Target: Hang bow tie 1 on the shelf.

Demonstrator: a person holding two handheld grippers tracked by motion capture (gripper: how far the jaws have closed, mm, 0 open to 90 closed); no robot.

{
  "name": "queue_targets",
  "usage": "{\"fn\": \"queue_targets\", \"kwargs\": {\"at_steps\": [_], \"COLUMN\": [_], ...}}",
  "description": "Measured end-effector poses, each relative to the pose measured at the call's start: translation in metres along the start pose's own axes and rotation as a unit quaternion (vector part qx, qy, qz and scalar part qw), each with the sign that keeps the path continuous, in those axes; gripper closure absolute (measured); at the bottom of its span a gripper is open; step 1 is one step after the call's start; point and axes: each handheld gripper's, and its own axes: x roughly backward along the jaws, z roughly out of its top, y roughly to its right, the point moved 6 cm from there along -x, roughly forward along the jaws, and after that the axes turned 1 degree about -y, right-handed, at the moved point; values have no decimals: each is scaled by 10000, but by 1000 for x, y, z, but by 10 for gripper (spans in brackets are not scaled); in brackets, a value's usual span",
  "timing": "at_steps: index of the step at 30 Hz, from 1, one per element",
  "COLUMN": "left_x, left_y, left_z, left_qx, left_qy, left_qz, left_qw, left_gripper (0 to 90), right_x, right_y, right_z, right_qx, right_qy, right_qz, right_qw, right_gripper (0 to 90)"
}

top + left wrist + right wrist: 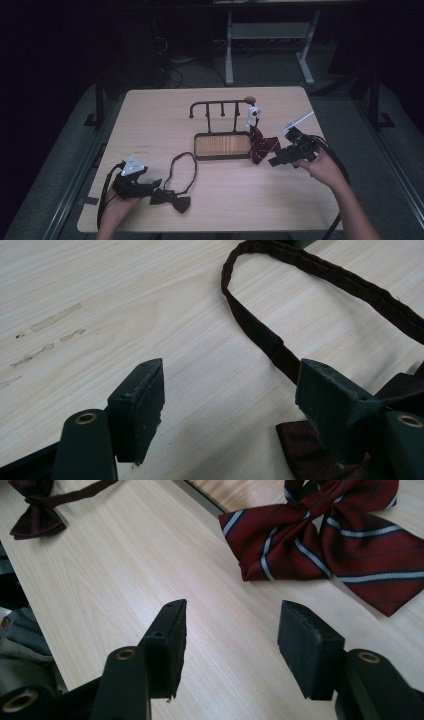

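Pale wood-grain laminate covers the table (150,115), which stands on a grey floor in a dark room; a white-legged desk frame (270,45) stands beyond its far edge. Faint grey smudges mark the tabletop near the left gripper; no writing or label can be read anywhere. Toward the far middle sits a black rack (220,107) with hooks over a wooden tray base (222,145). A striped red bow tie (320,540) lies just right of that base, its band running up to the rack's right end. The right gripper (280,159) hovers just right of this tie, jaws wide apart with nothing between them. A dark maroon bow tie (171,199) with a looped strap (310,270) lies near the front left. The left gripper (147,187) rests beside it, jaws apart, its right jaw over the tie's cloth.
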Motion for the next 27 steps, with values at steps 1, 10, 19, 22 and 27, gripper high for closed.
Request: {"fn": "queue_targets", "kwargs": {"at_steps": [1,10,19,22,27], "left_x": [0,-1,-1,-1,-2], "left_y": [0,0,0,0,-1], "left_z": [0,0,-1,-1,-1], "left_qx": [0,-8,9,13,30], "left_qy": [0,-22,-54,-40,-20], "left_qz": [0,8,1,0,-11], "left_qw": [10000,10000,10000,10000,10000], "left_gripper": [282,282,282,282,282], "right_x": [0,-5,-10,-13,-17], "right_y": [-1,-3,-7,-9,-11], "right_z": [-1,-14,-28,-33,-40], "right_qx": [-4,-5,-19,-6,-20], "right_qy": [23,95,210,167,159], "right_qz": [-8,46,97,56,4], "right_qw": [10000,9999,9997,9998,9999], "right_gripper": [449,446,442,438,435]}}
